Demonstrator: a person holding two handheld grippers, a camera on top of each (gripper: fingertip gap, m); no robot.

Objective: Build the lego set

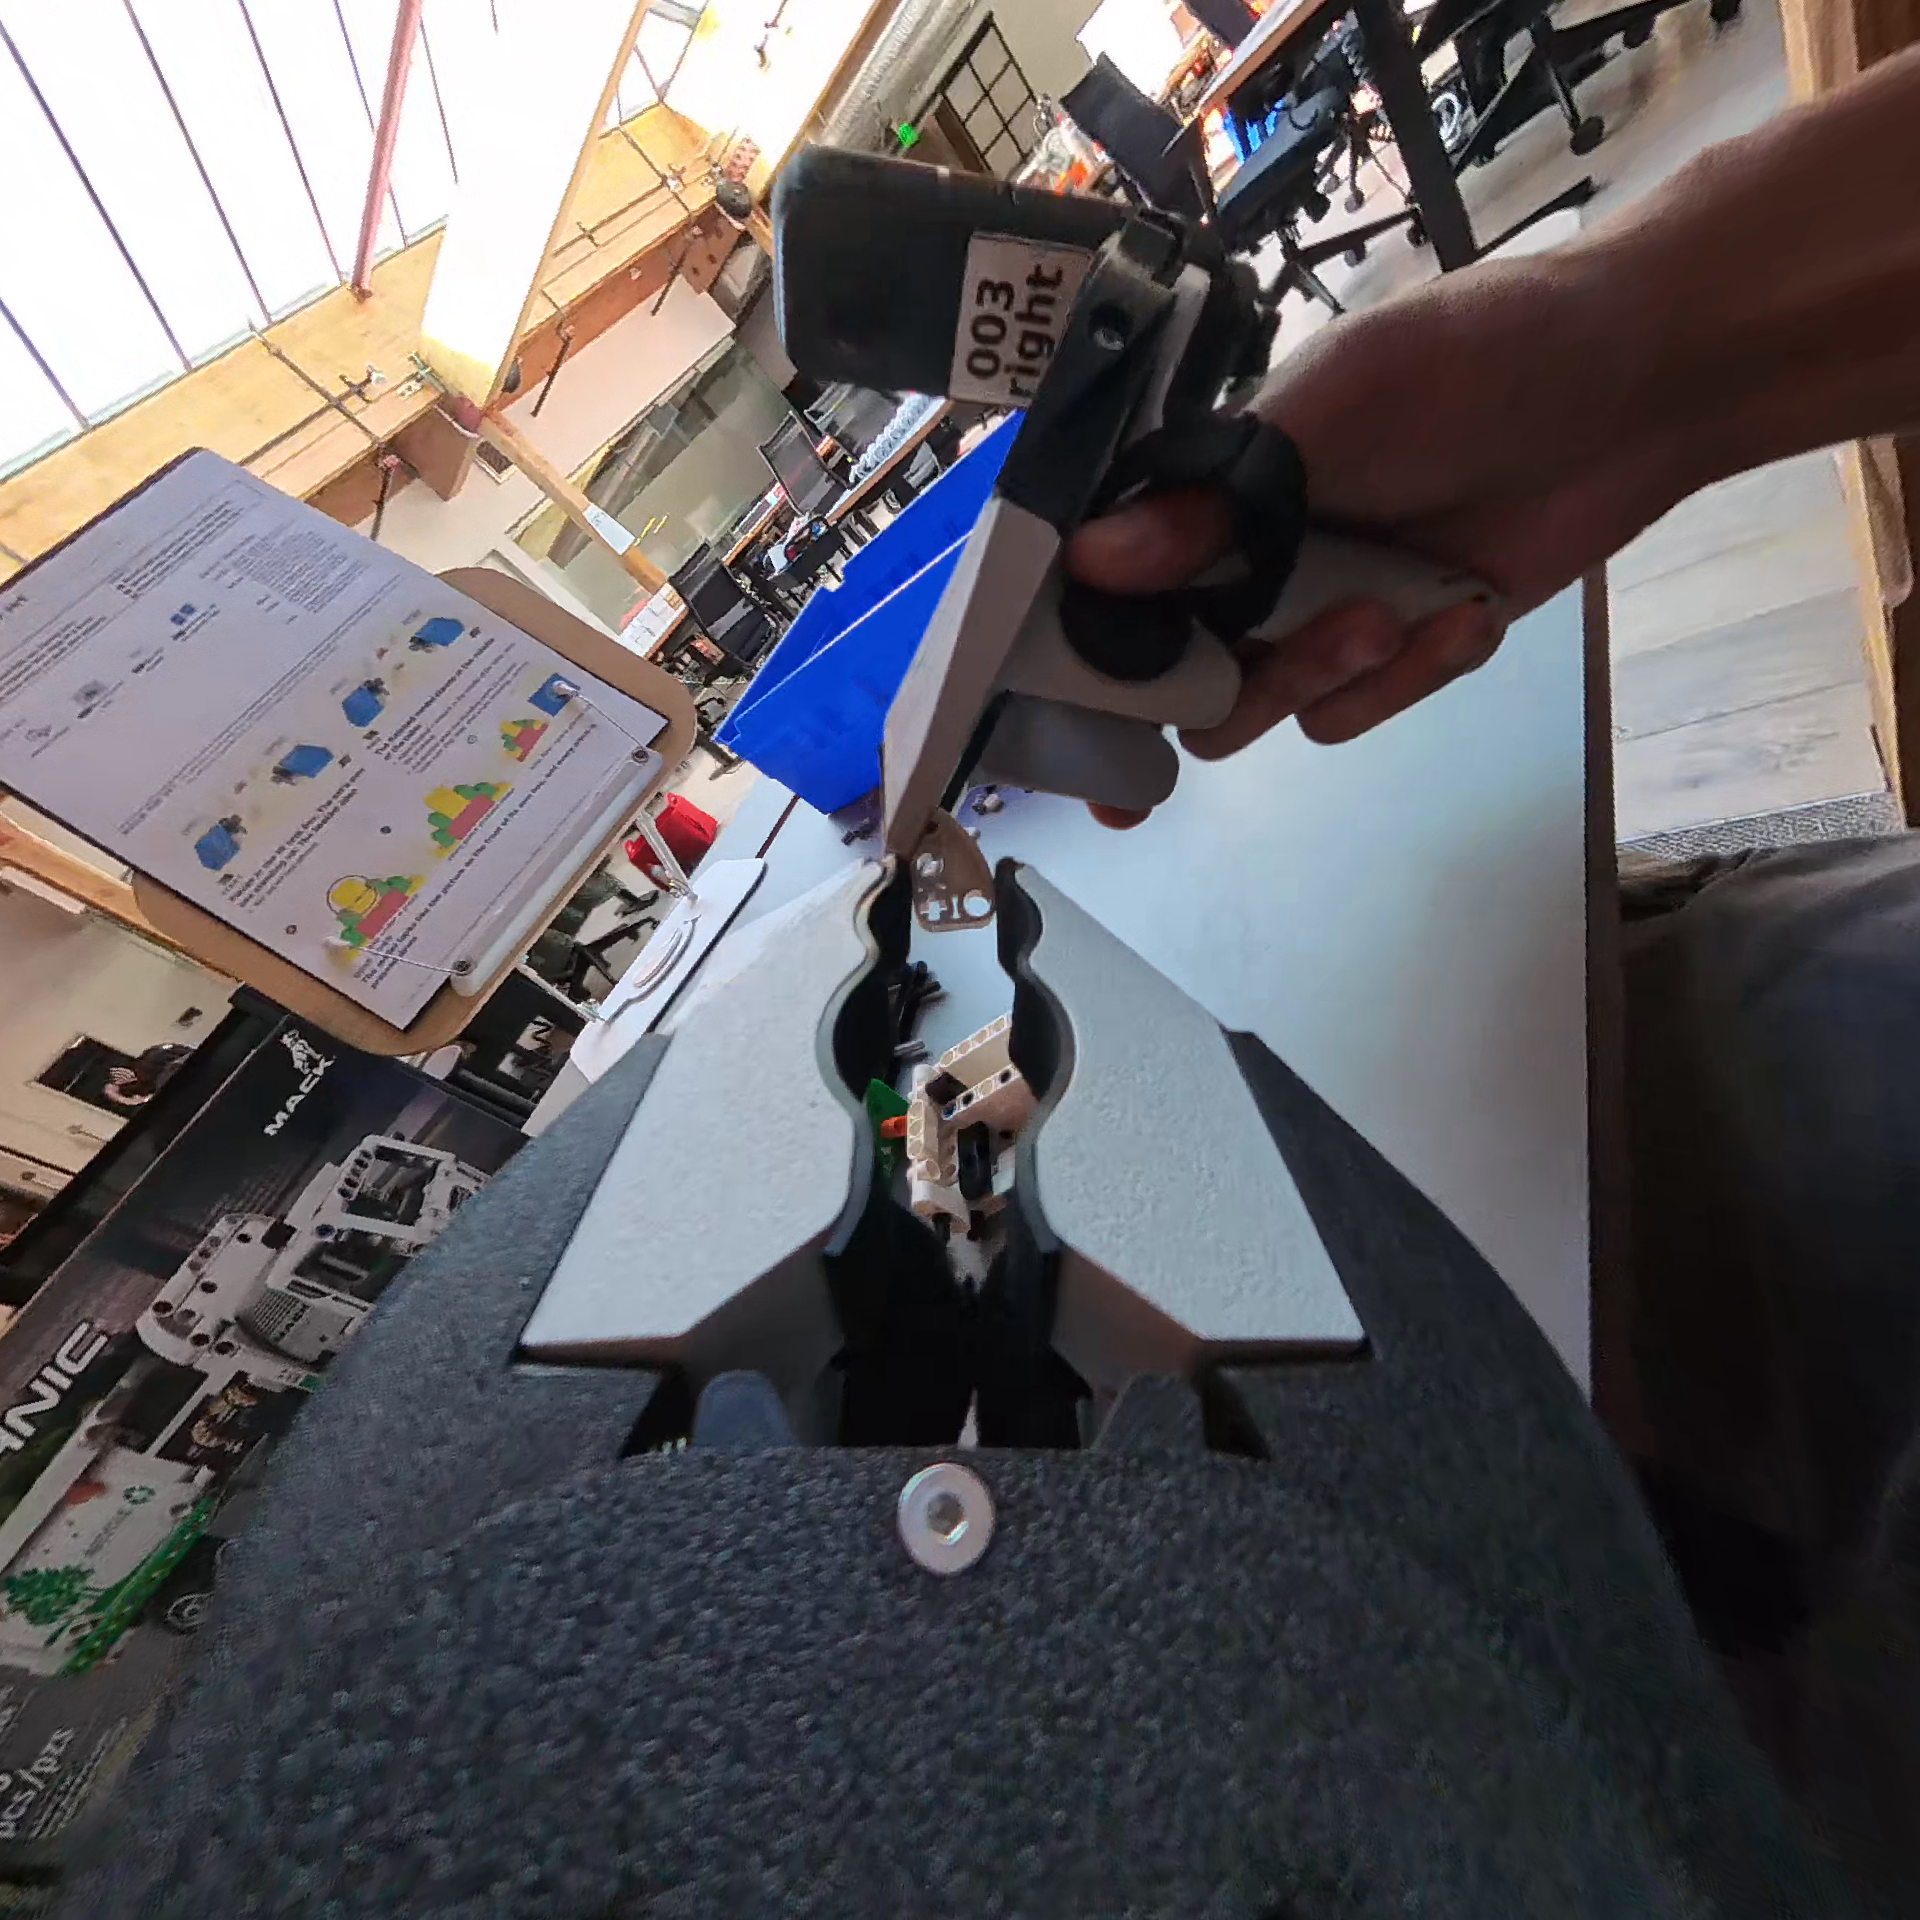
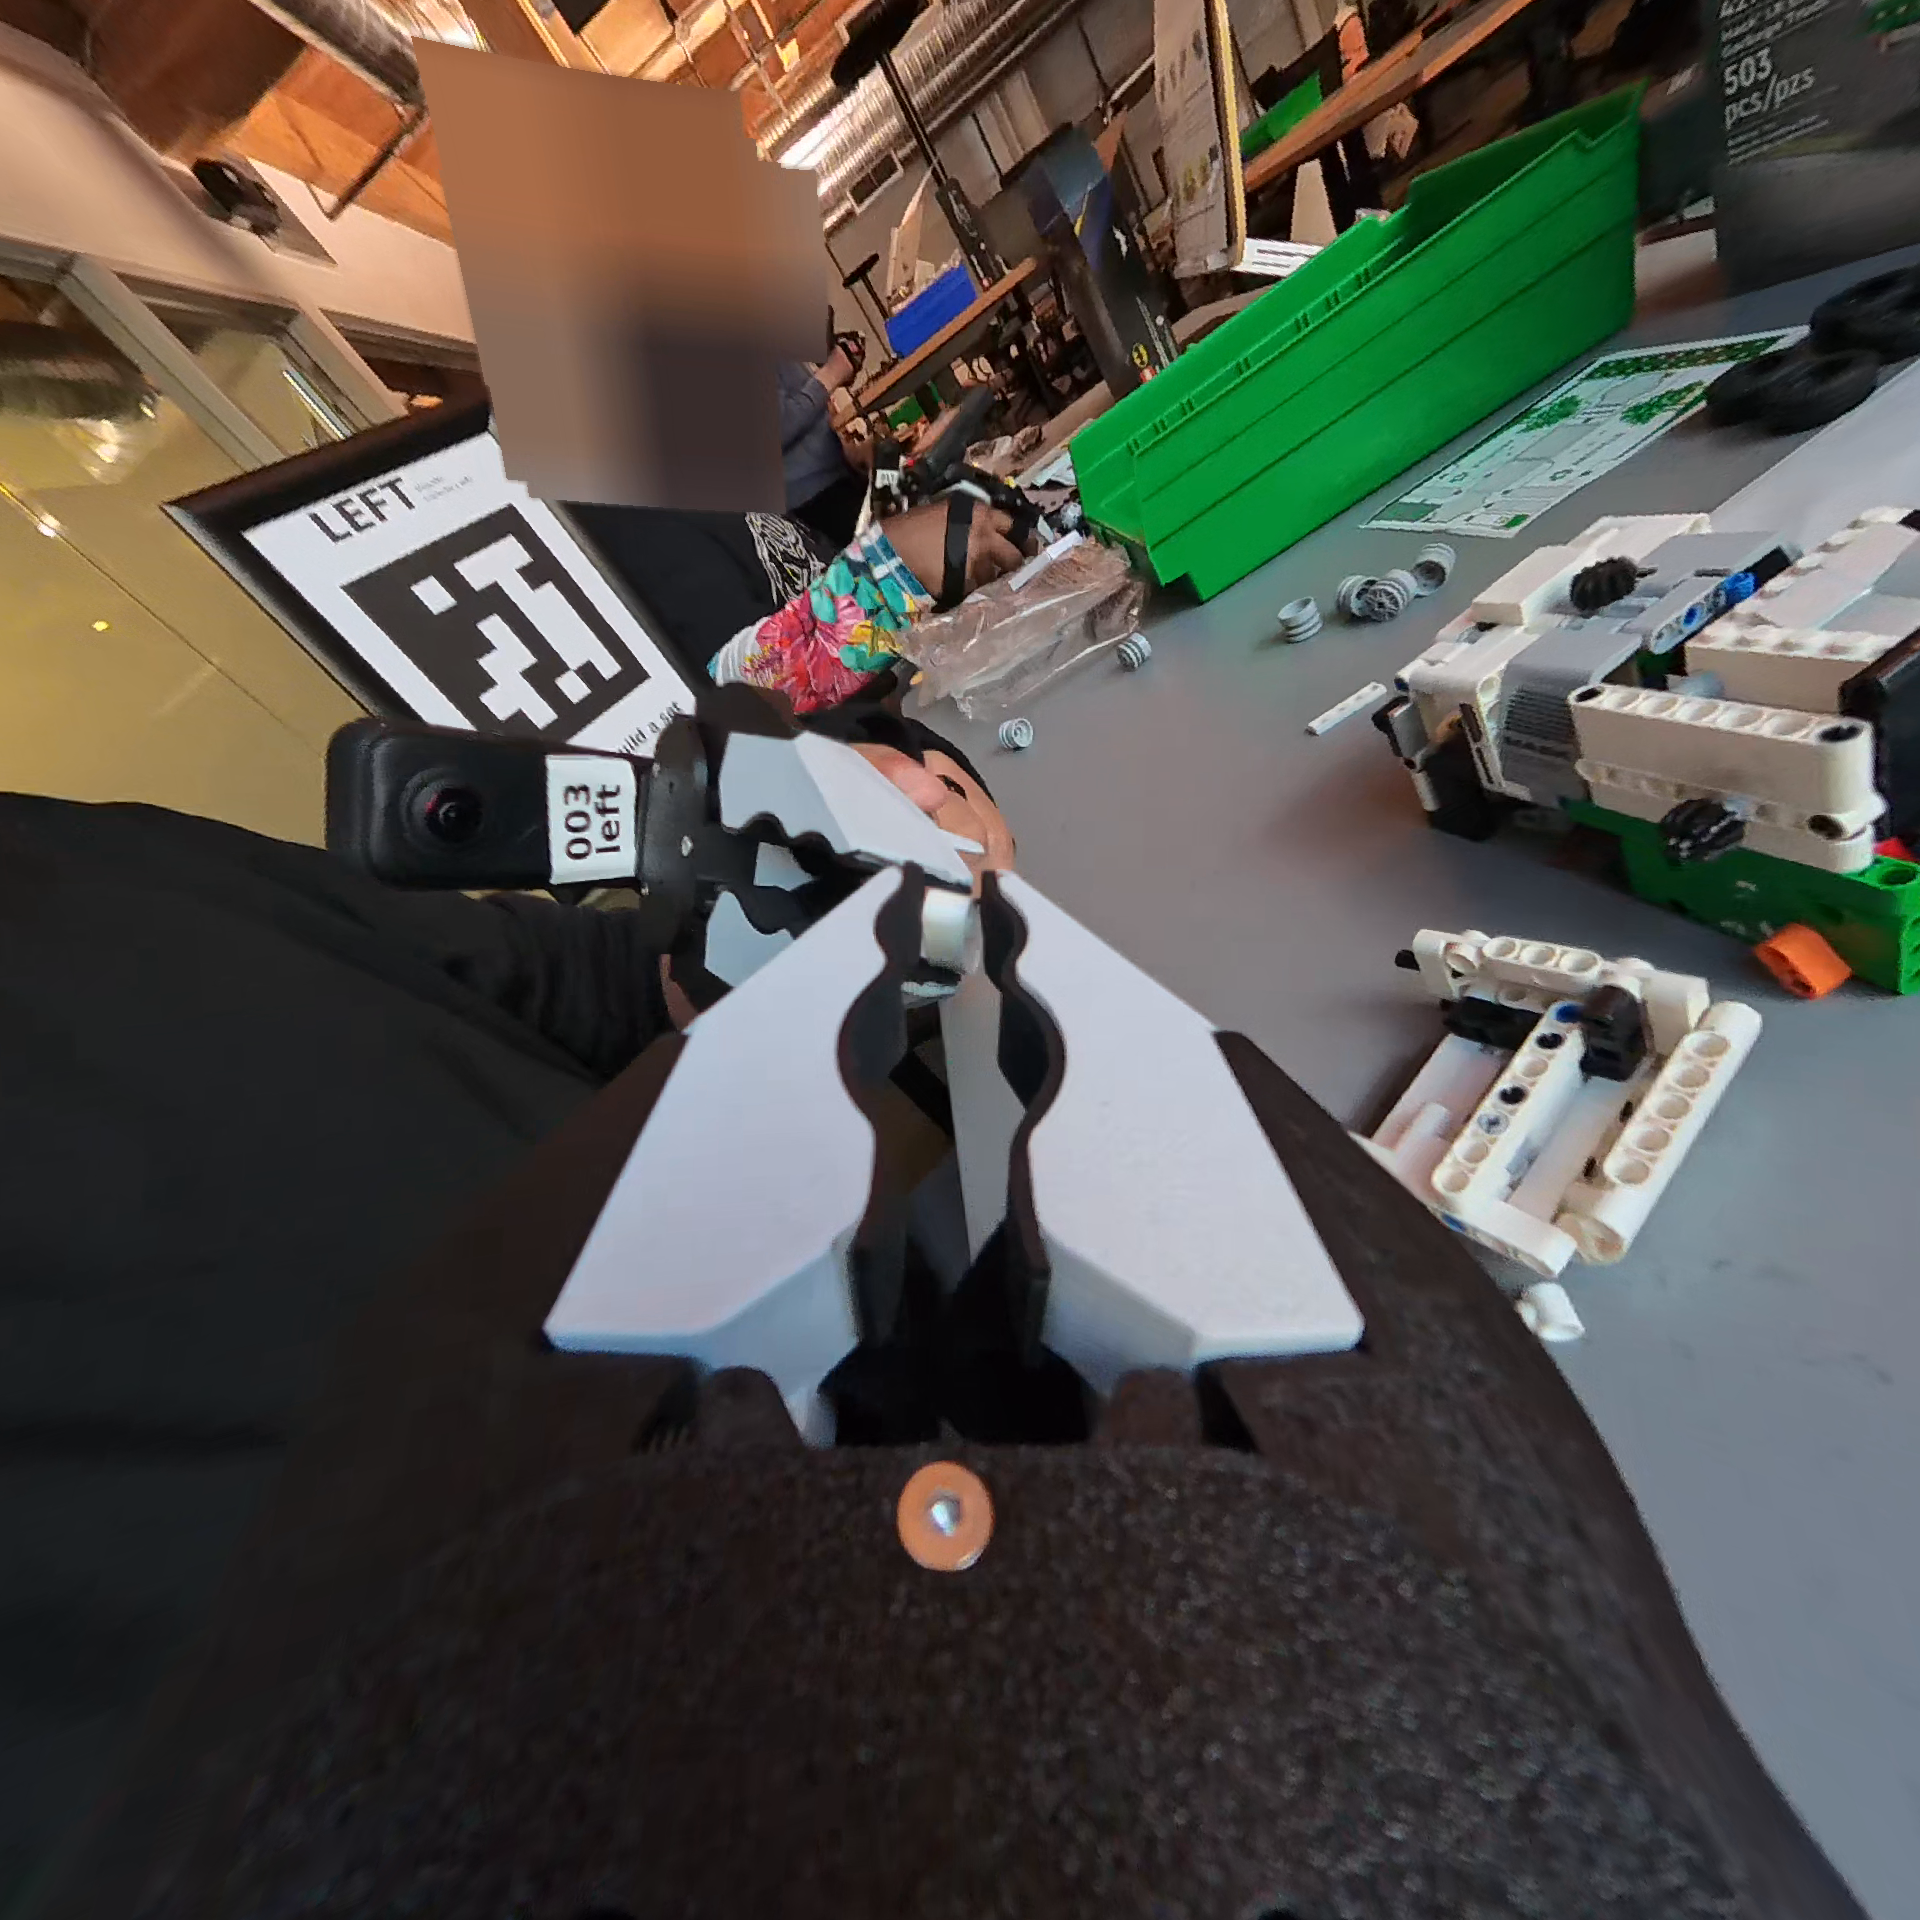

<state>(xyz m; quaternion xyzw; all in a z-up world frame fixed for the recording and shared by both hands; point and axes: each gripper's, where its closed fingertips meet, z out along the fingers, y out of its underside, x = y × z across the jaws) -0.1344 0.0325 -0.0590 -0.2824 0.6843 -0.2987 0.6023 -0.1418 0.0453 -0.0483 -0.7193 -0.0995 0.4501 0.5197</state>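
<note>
Our right gripper (image 2: 948, 902) pinches a small white Lego piece (image 2: 945, 927) at its fingertips. Our left gripper's (image 1: 943, 878) jaws stand slightly apart, holding nothing. We see no contents in the green bin (image 2: 1351, 384) or blue bin (image 1: 831, 665). The white-and-green Lego truck (image 2: 1662, 717) and a white beam frame (image 2: 1558, 1132) rest on the grey table (image 2: 1195, 883).
</note>
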